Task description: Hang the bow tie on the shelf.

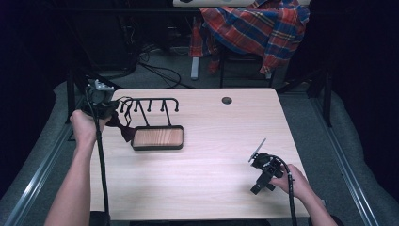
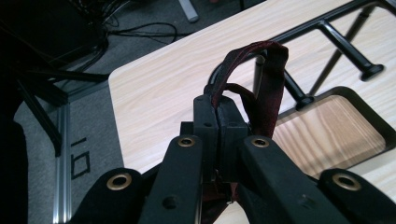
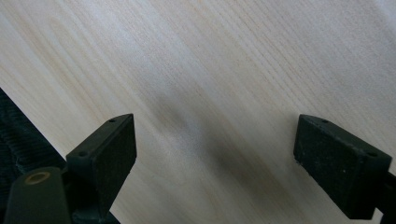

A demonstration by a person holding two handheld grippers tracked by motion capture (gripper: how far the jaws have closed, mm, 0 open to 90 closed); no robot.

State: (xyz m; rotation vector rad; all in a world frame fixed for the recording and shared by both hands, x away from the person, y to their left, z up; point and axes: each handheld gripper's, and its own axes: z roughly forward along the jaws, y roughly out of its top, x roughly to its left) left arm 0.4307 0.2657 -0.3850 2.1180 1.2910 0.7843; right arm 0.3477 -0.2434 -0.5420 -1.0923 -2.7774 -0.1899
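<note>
Your dark red strap [image 2: 273, 88] loops upward, pinched in the left gripper [image 2: 217, 126], beside the black hook rack [image 1: 155, 123] with its wooden base.

I see pale matt wood-grain tabletop [image 1: 211, 155]. Black metal hook rack [image 2: 336, 42], satin sheen, wood-grain inlay base, centre-left. Dark red woven cloth strap [image 2: 273, 88], slightly fuzzy. Matt black plastic gripper pads [image 3: 105, 149]. Red-blue plaid cloth shirt [image 1: 254, 26], top.

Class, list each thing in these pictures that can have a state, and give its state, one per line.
Left gripper: shut on the dark red strap.
Dark red strap: looped, pinched between the jaws.
Right gripper: open, holding nothing.
Hook rack: upright on the table, hooks bare.
Plaid shirt: draped over a chair.
</note>
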